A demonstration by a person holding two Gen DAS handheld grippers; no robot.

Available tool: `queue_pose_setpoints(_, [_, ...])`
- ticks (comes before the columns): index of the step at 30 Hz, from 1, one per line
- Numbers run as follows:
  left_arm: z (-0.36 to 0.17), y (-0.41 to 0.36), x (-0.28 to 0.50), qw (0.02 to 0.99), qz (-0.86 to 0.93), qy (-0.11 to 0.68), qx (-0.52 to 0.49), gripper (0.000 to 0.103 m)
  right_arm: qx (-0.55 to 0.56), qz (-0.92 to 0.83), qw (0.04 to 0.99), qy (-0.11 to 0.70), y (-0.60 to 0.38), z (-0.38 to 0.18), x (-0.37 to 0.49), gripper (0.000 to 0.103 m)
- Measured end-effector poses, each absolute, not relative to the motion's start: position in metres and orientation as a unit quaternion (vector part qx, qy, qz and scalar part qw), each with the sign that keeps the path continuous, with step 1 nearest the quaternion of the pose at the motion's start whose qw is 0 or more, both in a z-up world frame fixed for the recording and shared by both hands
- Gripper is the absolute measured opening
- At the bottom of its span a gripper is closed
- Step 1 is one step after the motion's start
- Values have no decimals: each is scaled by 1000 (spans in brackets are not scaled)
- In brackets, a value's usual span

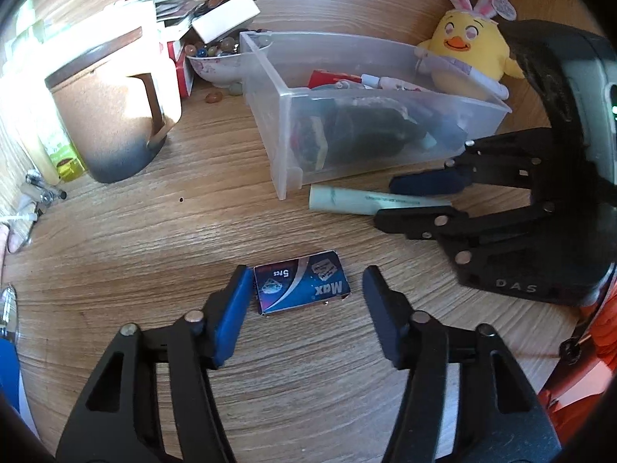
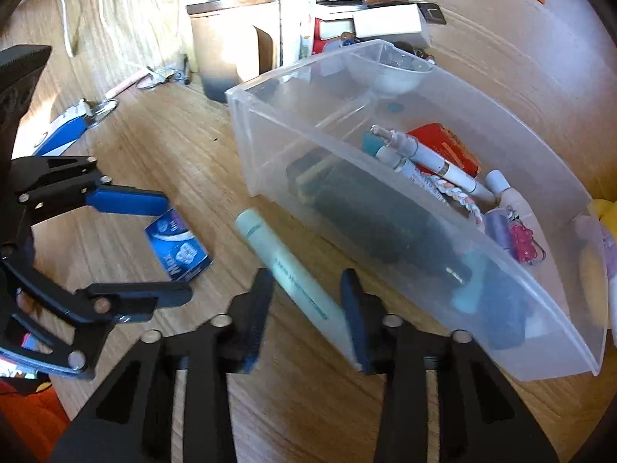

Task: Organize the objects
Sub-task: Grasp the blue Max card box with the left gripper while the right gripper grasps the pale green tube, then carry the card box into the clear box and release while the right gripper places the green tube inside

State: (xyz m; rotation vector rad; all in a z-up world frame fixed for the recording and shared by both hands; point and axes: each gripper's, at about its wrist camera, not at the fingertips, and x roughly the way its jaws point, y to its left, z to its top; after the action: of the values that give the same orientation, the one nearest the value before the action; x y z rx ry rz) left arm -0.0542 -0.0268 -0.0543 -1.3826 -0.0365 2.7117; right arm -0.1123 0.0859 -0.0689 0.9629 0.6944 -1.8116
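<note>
A small blue "Max" box (image 1: 301, 282) lies flat on the wooden table between the open fingers of my left gripper (image 1: 304, 301); it also shows in the right wrist view (image 2: 179, 245). A pale green tube (image 1: 370, 200) lies beside the clear plastic bin (image 1: 281, 123). My right gripper (image 2: 306, 301) is open with its fingers on either side of the tube (image 2: 297, 270), apparently not clamped. The bin (image 2: 270, 146) holds pens, a red box, a dark case and small items.
A brown mug (image 1: 115, 108), a bowl of marbles (image 1: 216, 61) and boxes stand behind the bin. A yellow plush chick (image 1: 466, 54) sits at the bin's far side. Keys and a cable (image 2: 100, 104) lie at the left.
</note>
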Motion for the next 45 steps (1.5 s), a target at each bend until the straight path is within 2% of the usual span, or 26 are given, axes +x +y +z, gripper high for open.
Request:
queue_pose_setpoints(1, [-55, -25, -53, 43, 891, 1, -452, 50, 393, -737, 472, 282, 88, -69, -110, 19])
queue_pose_setpoints(4, [-56, -22, -52, 41, 893, 12, -449, 50, 400, -729, 491, 261, 100, -69, -102, 14])
queue_pose_setpoints(12, [-46, -21, -47, 42, 901, -3, -431, 50, 388, -748, 486, 232, 132, -61, -80, 14])
queue_pose_setpoints(20, [-14, -10, -45, 49, 922, -7, -385, 50, 358, -781, 476, 189, 161, -33, -78, 14])
queue_pose_setpoints(34, [23, 13, -74, 67, 940, -11, -335, 50, 306, -839, 438, 107, 186, 17, -116, 14])
queue_pose_setpoints(45, [27, 9, -115, 63, 936, -21, -347, 50, 298, -857, 410, 95, 173, 28, -149, 14])
